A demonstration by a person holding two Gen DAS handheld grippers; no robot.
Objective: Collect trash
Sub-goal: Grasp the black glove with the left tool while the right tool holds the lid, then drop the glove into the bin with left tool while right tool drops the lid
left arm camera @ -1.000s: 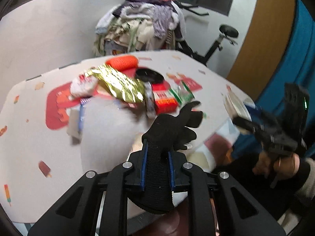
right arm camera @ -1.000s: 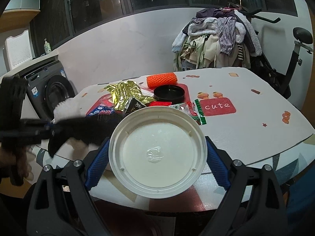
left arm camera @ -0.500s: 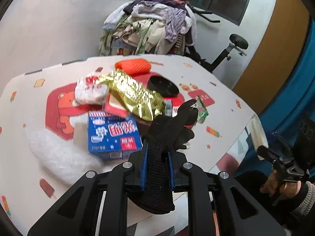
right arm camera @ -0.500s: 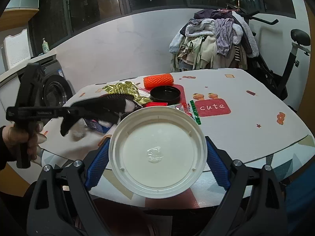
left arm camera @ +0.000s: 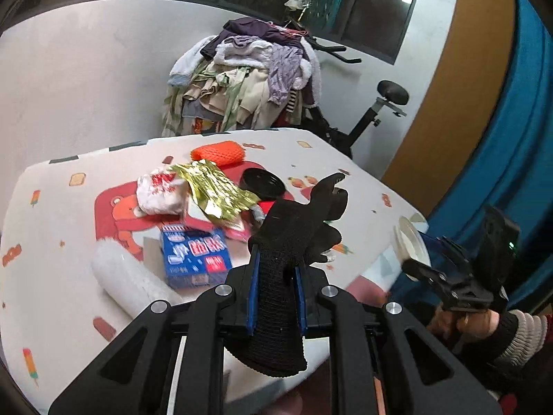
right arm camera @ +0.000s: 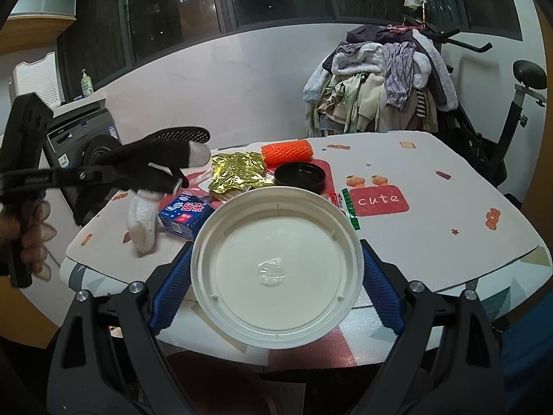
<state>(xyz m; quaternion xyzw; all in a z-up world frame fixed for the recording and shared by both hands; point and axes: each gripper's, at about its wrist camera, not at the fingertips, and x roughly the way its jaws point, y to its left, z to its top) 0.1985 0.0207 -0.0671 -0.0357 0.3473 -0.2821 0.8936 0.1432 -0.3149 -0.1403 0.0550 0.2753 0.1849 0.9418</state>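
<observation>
Clamping a black knit glove (left arm camera: 293,242) by its cuff, left gripper (left arm camera: 275,297) hangs above the table's (left arm camera: 62,276) near edge, jaws pinched tight on fabric. Left to right on the table: white foam roll (left arm camera: 128,276), blue carton (left arm camera: 193,256), gold foil wrapper (left arm camera: 214,190), orange mesh sleeve (left arm camera: 217,152), black lid (left arm camera: 264,183). Right gripper (right arm camera: 276,269) grips a white round lid (right arm camera: 276,263) wide, probably plastic, off the table's front edge.

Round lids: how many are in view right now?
2. The white lid sits clamped in the right tongs; the black lid lies on the table, beside the orange foam net. More could hide under the wrapper pile.
</observation>
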